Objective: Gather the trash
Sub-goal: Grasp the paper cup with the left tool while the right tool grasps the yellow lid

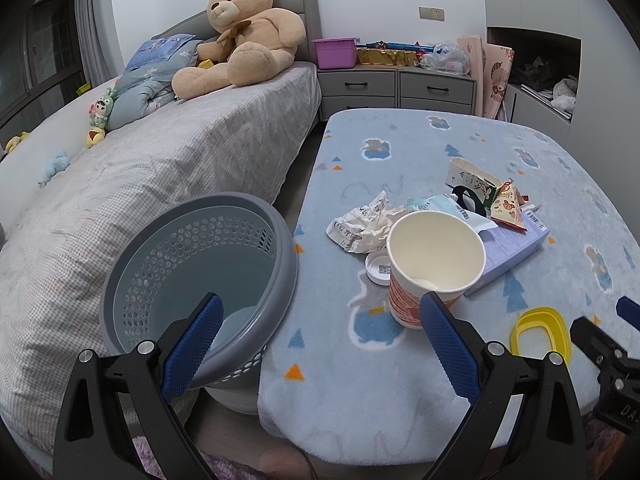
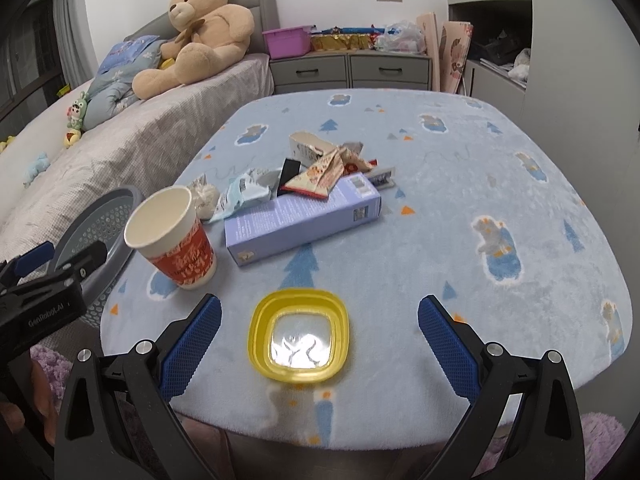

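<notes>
A grey perforated bin (image 1: 200, 276) stands between the bed and the table; it also shows in the right wrist view (image 2: 100, 220). On the table lie a red and white paper cup (image 1: 434, 268) (image 2: 176, 236), crumpled paper (image 1: 364, 224), a white lid (image 1: 378, 267), a purple box (image 2: 304, 216), snack wrappers (image 2: 324, 176) and a yellow-rimmed lid (image 2: 299, 334) (image 1: 540, 332). My left gripper (image 1: 320, 344) is open and empty, over the gap between bin and table, its right finger in front of the cup. My right gripper (image 2: 320, 344) is open and empty, with the yellow lid lying between its fingers.
The table (image 2: 480, 184) wears a light blue fleece cover. A bed (image 1: 160, 160) with a large teddy bear (image 1: 244, 32) lies to the left. Grey drawers (image 1: 396, 84) with a purple tub stand at the back. The left gripper shows at the left edge of the right wrist view (image 2: 40, 280).
</notes>
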The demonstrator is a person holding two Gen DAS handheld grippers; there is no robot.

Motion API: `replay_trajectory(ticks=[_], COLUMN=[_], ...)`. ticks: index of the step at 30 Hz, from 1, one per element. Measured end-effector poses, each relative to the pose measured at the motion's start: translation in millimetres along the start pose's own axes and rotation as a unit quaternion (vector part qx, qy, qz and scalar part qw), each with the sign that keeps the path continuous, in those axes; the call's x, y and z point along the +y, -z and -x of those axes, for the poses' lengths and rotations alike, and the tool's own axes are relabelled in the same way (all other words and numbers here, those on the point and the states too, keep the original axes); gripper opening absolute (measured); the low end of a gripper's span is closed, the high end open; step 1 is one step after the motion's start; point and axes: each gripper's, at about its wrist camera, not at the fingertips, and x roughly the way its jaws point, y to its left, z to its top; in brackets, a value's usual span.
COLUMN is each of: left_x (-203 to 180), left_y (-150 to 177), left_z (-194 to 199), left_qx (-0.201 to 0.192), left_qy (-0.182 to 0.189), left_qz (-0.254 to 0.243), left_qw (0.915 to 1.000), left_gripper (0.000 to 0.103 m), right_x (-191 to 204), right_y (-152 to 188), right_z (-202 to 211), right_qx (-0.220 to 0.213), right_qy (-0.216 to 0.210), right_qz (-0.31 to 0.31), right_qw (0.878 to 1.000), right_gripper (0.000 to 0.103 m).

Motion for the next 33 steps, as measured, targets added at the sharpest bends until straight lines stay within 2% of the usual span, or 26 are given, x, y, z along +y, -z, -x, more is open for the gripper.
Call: replay_trajectory(ticks=[9, 12, 21, 25, 27, 33], left_x=[3, 7, 3, -1, -4, -13], left_y=[2, 1, 4, 5, 6, 9], left_z=[-7, -10, -13, -14, -15, -13], left_qx=[0.006, 0.01, 0.015, 0.015, 0.014, 0.006], left_qy=[0.013, 0.017, 0.02, 0.022, 0.022, 0.028], left_qz=[0.0, 0.005, -0.003, -0.009, -0.012, -0.021], left_qw=[0.9999, 0.9998, 0.9997, 0.9996, 0.9996, 0.9994], left_gripper=[0.094, 0.094, 0.094, 0.094, 0.094, 0.094], right_x=[3, 6, 16, 15, 15, 10], right_y=[15, 17, 24, 24, 24, 20], right_z=[-24, -34, -60, -64, -62, -49], right_qx=[0.03, 0.047, 0.078, 0.082, 0.078, 0.067], right_qy=[0.012, -0.008, 0.012, 0.018, 0.012, -0.024], right_qz=[0.013, 0.012, 0.026, 0.029, 0.03, 0.017], right_qw=[0.999, 0.999, 0.997, 0.996, 0.996, 0.997], right_gripper=[0.097, 0.097, 0.095, 0.08, 0.069, 0.068])
